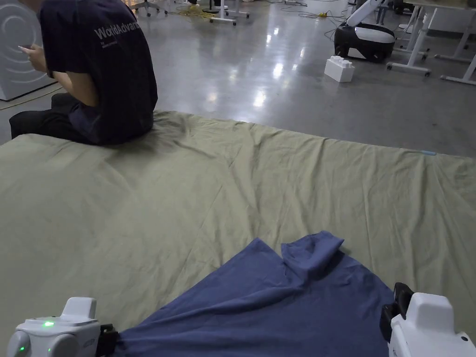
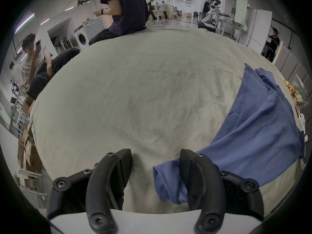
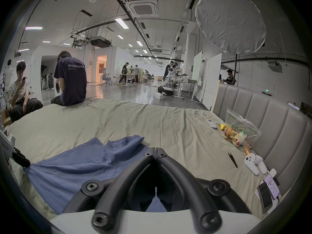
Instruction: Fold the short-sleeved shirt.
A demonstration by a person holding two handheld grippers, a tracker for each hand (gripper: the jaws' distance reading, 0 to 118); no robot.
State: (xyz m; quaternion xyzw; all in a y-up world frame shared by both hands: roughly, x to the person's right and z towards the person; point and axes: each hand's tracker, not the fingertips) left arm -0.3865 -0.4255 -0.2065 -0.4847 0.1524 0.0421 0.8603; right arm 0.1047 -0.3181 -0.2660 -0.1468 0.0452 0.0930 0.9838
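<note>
Left tongs [image 2: 156, 166] gape open with a blue shirt [image 1: 279, 302] corner draped on one jaw, right tongs [image 3: 155, 153] are clenched together, and the shirt lies rumpled, unfolded, on the green bedsheet [image 1: 232, 186], so folding seems barely begun.

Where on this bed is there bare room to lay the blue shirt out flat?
The widest free patch is the green sheet between the blue shirt and the seated person. It is crowded along the headboard: snack bag, remote, controllers and phones.
</note>
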